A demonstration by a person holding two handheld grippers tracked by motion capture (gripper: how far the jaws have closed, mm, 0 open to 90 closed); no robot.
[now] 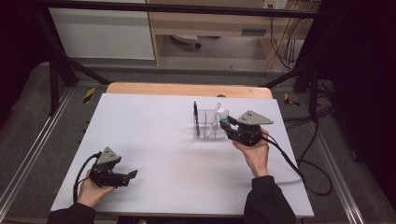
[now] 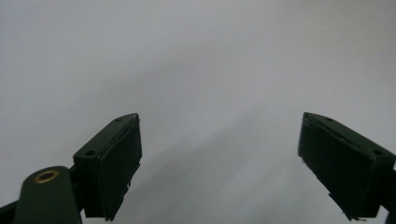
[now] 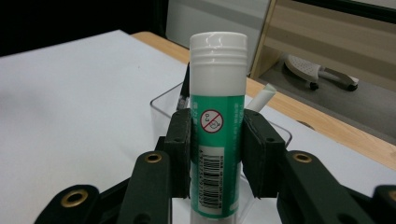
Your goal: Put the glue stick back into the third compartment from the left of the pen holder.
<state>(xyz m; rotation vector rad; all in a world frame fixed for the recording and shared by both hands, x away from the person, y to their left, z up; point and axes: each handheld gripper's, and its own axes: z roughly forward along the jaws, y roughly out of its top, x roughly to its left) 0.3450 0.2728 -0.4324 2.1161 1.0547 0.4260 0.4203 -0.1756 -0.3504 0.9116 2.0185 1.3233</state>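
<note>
Your right gripper (image 3: 217, 156) is clamping an upright glue stick (image 3: 218, 112) over the clear organizer (image 1: 208, 125); its gripper view is showing the barcode, while the high view is showing your left gripper (image 1: 133, 174) gaping, well apart, above the table (image 1: 154, 135).

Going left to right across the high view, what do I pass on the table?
left gripper → black pen upright in the clear holder → glue stick → right gripper, jaws shut on the glue stick.
</note>
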